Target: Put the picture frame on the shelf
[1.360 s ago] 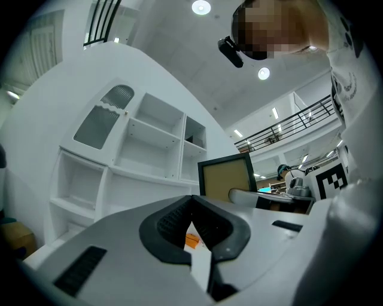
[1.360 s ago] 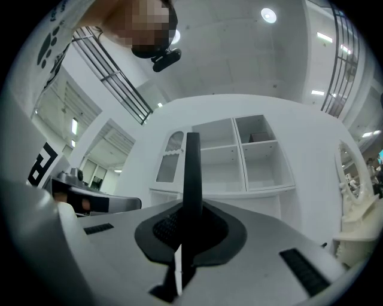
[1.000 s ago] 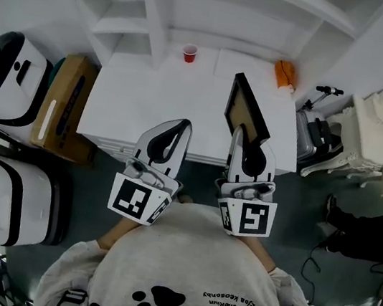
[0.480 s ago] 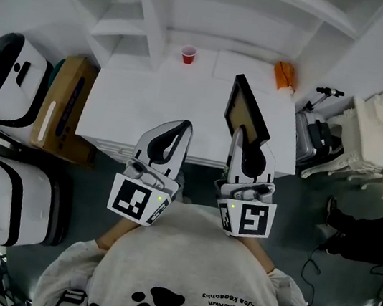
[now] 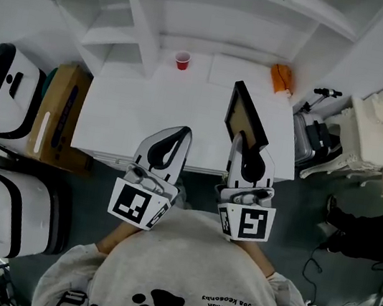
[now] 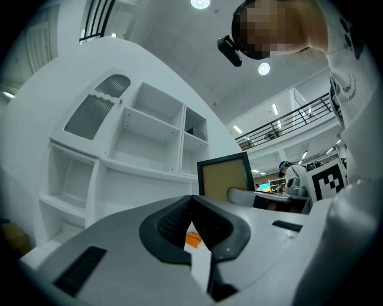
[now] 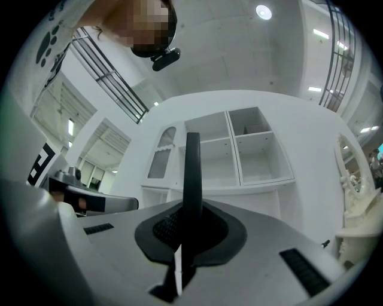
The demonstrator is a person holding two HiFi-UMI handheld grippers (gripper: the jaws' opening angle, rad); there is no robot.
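Note:
A black picture frame (image 5: 245, 116) with a tan back stands upright over the white table (image 5: 132, 113), its lower edge pinched in my right gripper (image 5: 238, 138), which is shut on it. In the right gripper view the frame (image 7: 192, 170) shows edge-on, rising from the jaws of the right gripper (image 7: 191, 210) against the white shelf unit (image 7: 239, 149). My left gripper (image 5: 182, 132) hovers beside it at the table's near edge, shut and empty. From the left gripper (image 6: 192, 201) the frame (image 6: 226, 177) appears to the right. The shelf unit (image 5: 222, 16) stands behind the table.
A red cup (image 5: 182, 60) and an orange object (image 5: 282, 78) sit at the table's back. A brown box (image 5: 56, 115) and white machines (image 5: 5, 92) stand on the left, a white chair (image 5: 375, 139) and clutter on the right.
The view has crept a little toward the shelf, so the table sits slightly nearer. Both grippers and the frame keep the same pose.

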